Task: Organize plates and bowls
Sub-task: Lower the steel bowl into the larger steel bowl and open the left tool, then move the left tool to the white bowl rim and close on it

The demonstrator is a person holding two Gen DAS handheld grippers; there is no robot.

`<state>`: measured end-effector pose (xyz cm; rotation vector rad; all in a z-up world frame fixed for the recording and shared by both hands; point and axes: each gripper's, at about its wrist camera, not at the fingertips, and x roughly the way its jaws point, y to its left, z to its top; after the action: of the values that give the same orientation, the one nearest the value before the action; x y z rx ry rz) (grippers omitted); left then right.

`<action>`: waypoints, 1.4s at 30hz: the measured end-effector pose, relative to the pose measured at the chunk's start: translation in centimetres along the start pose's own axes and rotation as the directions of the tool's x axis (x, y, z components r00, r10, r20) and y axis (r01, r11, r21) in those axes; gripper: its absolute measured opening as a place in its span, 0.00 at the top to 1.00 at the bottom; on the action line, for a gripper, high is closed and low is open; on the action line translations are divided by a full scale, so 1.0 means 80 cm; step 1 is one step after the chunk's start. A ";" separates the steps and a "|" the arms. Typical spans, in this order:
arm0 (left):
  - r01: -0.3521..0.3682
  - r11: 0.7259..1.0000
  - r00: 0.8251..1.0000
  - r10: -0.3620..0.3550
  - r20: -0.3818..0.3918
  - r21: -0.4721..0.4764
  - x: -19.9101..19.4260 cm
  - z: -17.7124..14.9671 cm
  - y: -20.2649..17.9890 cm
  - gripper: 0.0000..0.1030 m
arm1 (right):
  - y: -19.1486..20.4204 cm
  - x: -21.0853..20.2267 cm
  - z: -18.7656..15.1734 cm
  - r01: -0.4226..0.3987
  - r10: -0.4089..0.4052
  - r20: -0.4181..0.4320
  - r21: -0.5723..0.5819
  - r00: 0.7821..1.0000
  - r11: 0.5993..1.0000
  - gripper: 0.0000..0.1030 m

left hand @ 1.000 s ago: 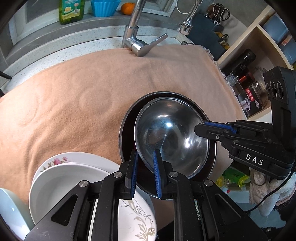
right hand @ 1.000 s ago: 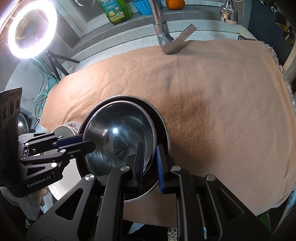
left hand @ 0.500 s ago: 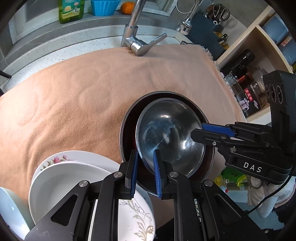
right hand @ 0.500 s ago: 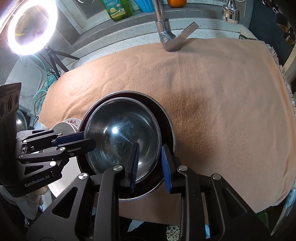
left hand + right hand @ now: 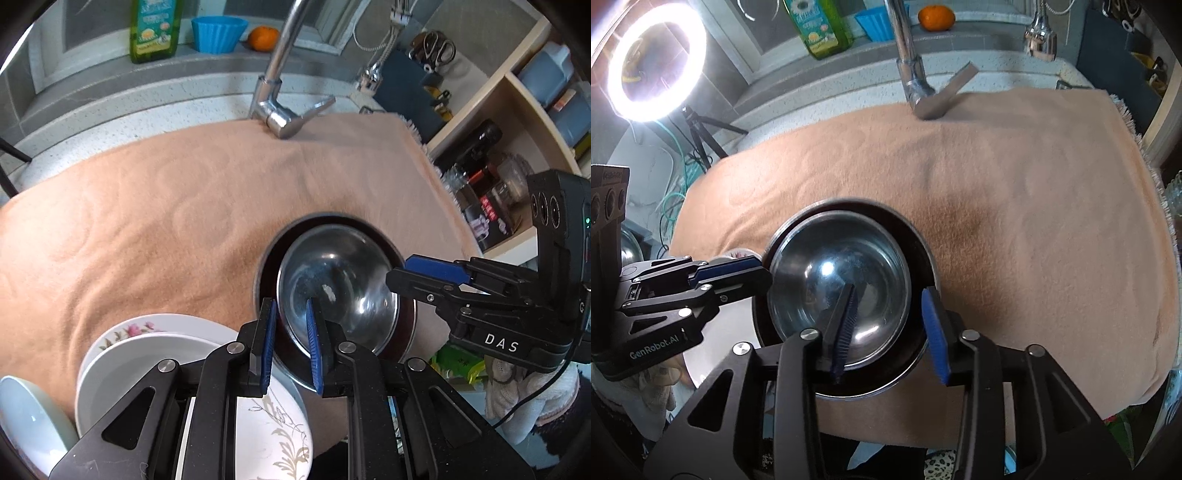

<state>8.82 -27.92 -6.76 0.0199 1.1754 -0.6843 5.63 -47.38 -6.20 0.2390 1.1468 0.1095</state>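
So the steel bowl now sits nested inside the larger dark bowl, and that pair rests on the peach towel spread over the tabletop, on my side of the faucet. My left tool pinches the steel bowl's near rim, its jaws narrow and closed on the metal. My right tool has just been opening: its jaws straddle both rims on the other side, standing clear, the pads no longer pressing. I judge the nesting as good as done, with only the left hold to release. Just left of the nested bowls a stack of white plates waits, one flowered rim showing beneath, plus a pale dish at the edge; whether those need further sorting I cannot tell. Behind the faucet, a ledge carries a green soap bottle, a blue cup and an orange. Left of the faucet glows a ring light; right of it stand shelves with jars.
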 end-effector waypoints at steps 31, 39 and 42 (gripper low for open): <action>-0.072 0.902 0.968 0.166 0.188 -0.426 -0.161 -0.122 0.201 0.81 | 0.197 0.016 0.005 -0.222 0.222 -0.023 -0.177 0.975 0.959 0.63; -0.102 0.850 0.961 0.219 0.171 -0.517 -0.177 -0.169 0.242 0.81 | 0.264 0.044 0.001 -0.280 0.265 -0.090 -0.256 0.960 0.925 0.63; -0.111 0.835 0.959 0.232 0.163 -0.540 -0.178 -0.183 0.251 0.81 | 0.288 0.057 -0.001 -0.305 0.280 -0.124 -0.279 0.952 0.911 0.63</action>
<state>3.66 0.22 -7.27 -0.4027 1.0940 -0.1769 8.27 -24.11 -4.70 0.1397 1.1530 0.5581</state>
